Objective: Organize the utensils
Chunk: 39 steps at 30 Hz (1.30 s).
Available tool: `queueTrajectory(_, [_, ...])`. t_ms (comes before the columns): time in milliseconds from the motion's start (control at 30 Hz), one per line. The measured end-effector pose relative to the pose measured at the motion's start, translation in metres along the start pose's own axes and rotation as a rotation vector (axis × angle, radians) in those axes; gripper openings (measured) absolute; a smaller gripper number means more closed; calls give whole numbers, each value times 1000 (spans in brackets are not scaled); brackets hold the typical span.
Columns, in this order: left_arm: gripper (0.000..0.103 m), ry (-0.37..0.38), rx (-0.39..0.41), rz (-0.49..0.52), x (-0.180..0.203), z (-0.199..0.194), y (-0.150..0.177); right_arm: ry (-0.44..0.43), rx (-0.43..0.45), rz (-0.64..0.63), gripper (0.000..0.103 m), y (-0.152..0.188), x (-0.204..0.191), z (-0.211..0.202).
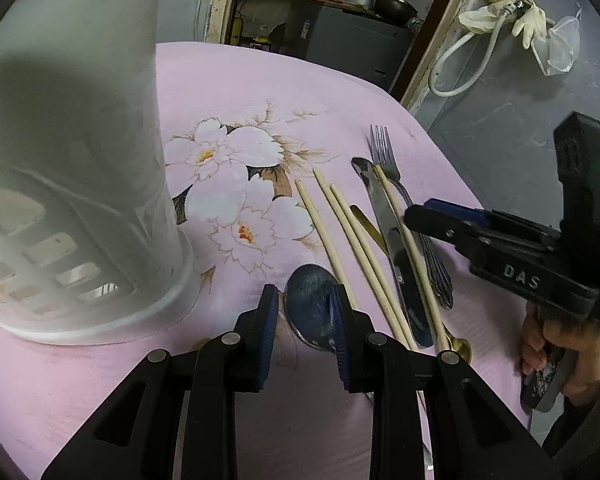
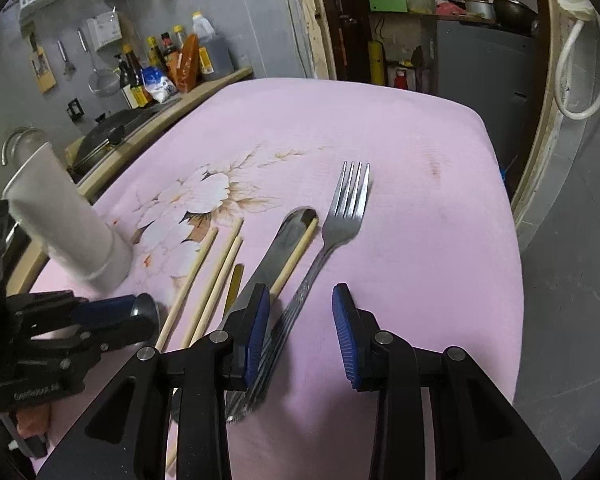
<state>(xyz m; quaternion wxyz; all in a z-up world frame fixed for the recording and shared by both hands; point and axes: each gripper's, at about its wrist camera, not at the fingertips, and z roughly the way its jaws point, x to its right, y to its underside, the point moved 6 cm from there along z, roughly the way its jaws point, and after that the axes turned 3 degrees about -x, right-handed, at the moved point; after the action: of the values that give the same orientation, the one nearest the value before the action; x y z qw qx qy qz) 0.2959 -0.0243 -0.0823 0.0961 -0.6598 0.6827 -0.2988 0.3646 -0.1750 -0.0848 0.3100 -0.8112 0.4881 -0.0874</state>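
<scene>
A white slotted utensil holder stands on the pink flowered cloth at the left; it also shows in the right wrist view. Utensils lie in a row: several wooden chopsticks, a knife, a fork and a gold-handled piece. My left gripper is open, its fingers on either side of a steel spoon's bowl. My right gripper is open and hovers low over the fork's handle, its left pad beside the knife.
The table's right edge drops to a grey floor. A counter with sauce bottles and a black pan stands behind the table at the left. A doorway with shelves lies beyond the far edge.
</scene>
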Motion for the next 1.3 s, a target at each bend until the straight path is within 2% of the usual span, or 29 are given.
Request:
queueTrajectory(33, [14, -3, 0, -3, -1, -1, 1, 12, -6, -3, 20, 0, 1, 1])
queueTrajectory(133, [7, 2, -2, -12, 1, -1, 0, 6, -18, -28, 12, 5, -2, -1])
queueTrajectory(333, [3, 27, 13, 3, 7, -4, -3, 25, -19, -87, 10, 18, -9, -10])
queueTrajectory(633, [1, 63, 23, 3, 11, -10, -4, 12, -7, -45, 8, 54, -9, -43])
queueTrajectory(767, [1, 55, 13, -4, 10, -14, 1, -11, -8, -21, 8, 72, -11, -56])
queueTrajectory(900, [1, 70, 10, -18, 8, -15, 2, -30, 4, -15, 8, 75, -13, -58])
queueTrajectory(1000, [1, 86, 8, -37, 6, -15, 2, -13, 23, -6, 10, 66, -11, -54])
queueTrajectory(1133, [1, 106, 10, -59, 1, -17, 3, 45, 55, -23, 28, 47, -7, -44])
queueTrajectory(1300, [0, 129, 16, -84, -3, -19, 3, 81, 45, -9, 28, 23, 5, -23])
